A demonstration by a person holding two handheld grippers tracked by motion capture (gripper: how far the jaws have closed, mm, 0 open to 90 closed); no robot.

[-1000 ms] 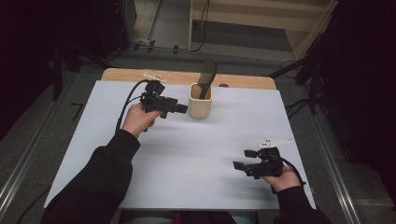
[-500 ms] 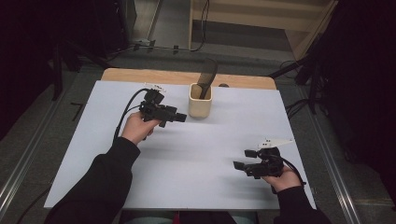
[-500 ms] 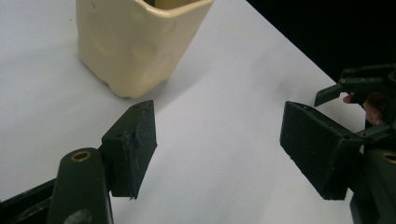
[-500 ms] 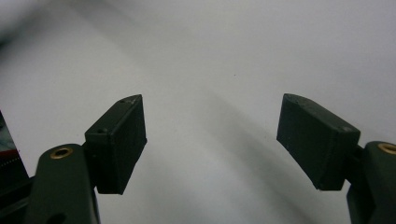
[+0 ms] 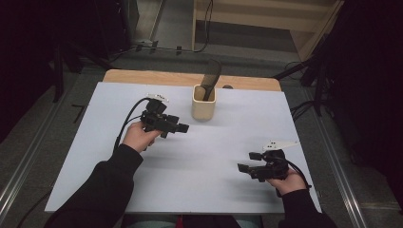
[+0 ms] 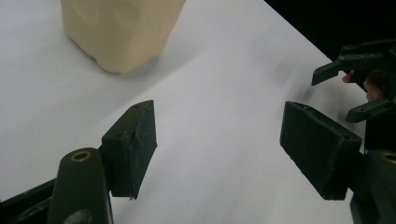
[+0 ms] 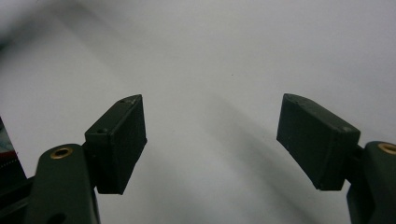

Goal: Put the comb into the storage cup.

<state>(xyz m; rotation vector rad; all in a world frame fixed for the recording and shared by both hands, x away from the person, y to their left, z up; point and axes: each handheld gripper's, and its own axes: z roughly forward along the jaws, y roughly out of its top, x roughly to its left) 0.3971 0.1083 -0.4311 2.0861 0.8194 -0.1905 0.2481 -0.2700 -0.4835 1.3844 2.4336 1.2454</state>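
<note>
White table (image 5: 199, 156): high view alone shows spatula (image 5: 210, 78) inside cup (image 5: 203, 102).

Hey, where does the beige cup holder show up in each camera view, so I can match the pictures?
High view: the beige cup holder stands at the table's far middle, a dark utensil in it.
Left gripper view: top left, beyond the open fingers.
Right gripper view: white table between the open fingers.
Shared landmark: the white table.
</note>
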